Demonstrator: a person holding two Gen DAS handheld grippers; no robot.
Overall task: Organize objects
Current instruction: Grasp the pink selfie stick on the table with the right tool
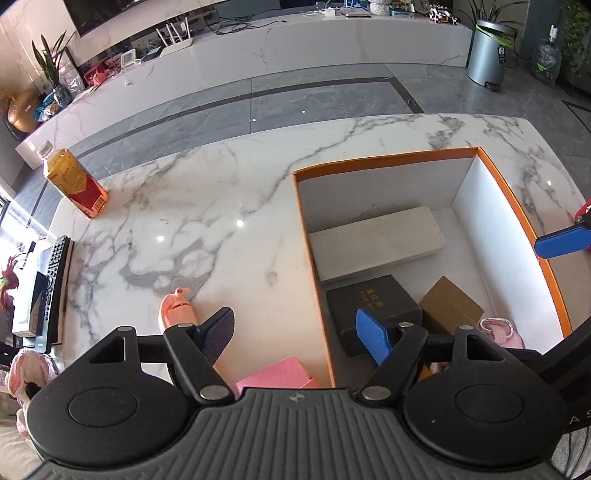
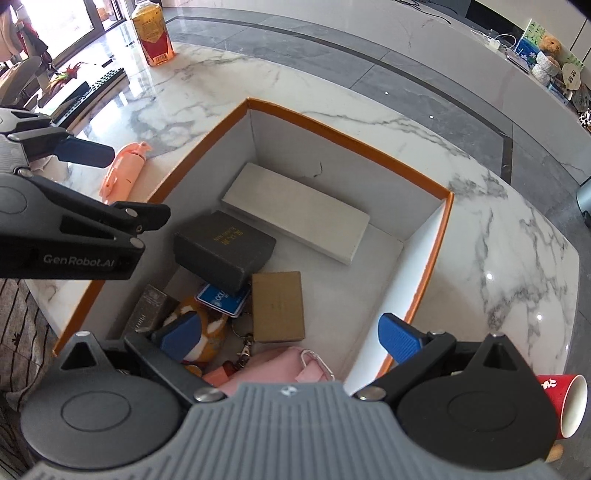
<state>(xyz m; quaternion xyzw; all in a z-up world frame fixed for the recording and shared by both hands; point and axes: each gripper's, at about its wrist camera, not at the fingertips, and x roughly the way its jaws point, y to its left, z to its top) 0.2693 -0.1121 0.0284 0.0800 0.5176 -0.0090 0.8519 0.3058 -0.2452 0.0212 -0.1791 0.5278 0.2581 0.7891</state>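
An orange-rimmed box [image 1: 384,159] [image 2: 347,142] with white inner walls stands on the marble table. Inside lie a flat white box [image 1: 376,240] [image 2: 295,218], a dark box with gold lettering [image 1: 373,302] [image 2: 225,247], a brown carton [image 1: 450,306] [image 2: 279,306], a pink pouch [image 1: 498,328] [image 2: 273,369], an orange plush toy [image 2: 208,332] and a blue card [image 2: 221,299]. My left gripper [image 1: 295,334] is open, astride the box's near-left wall, holding nothing. A pink hand fan [image 1: 175,306] [image 2: 125,170] lies just left of it. My right gripper [image 2: 291,336] is open above the box's contents.
A pink flat object [image 1: 280,373] lies under the left gripper. An orange drink bottle [image 1: 74,181] [image 2: 153,33] stands at the table's far left corner. A red paper cup [image 2: 565,402] lies right of the box. A remote control [image 1: 55,280] rests at the left edge.
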